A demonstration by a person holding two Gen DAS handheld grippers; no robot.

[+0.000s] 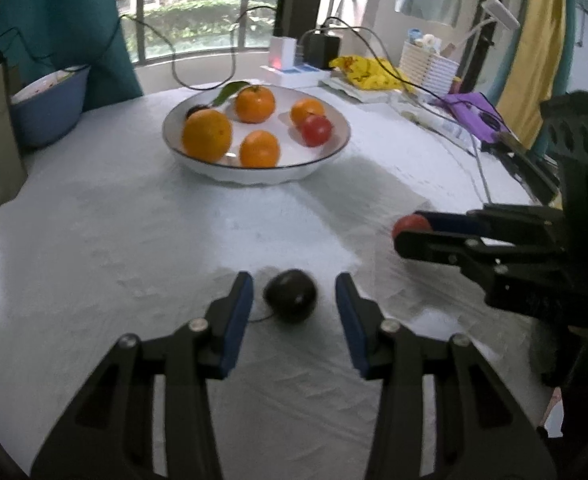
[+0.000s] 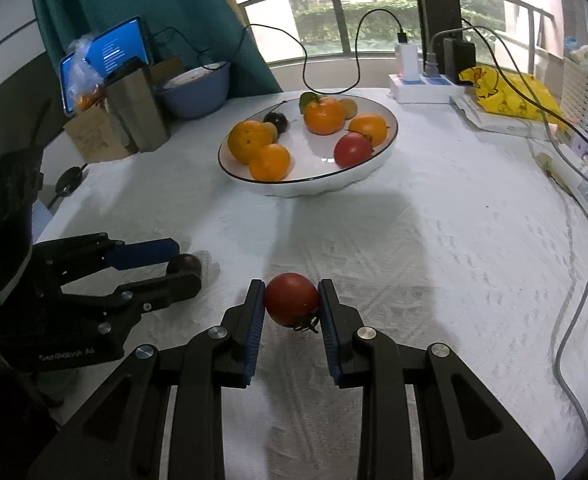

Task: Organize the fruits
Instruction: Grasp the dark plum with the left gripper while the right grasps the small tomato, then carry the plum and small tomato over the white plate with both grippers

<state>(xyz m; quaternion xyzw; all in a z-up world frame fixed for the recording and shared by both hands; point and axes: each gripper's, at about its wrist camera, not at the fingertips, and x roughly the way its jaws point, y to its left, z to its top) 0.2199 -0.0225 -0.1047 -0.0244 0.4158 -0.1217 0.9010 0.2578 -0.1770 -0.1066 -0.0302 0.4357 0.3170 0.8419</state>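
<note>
Meanwhile, both grippers work the table in front of the white bowl (image 2: 389, 130).
Nearer than the bowl, the right gripper (image 2: 292, 300) is clamped on a red tomato (image 2: 292, 298); left of it, the left gripper (image 1: 294, 292) stands slightly apart around a dark plum (image 1: 290, 295) on the cloth, pads not touching. Oranges (image 1: 254, 103) sit in the bowl.

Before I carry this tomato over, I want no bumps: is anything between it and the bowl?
Nothing visible: bare tablecloth lies between the tomato, held in the right tongs, and the bowl.
</note>
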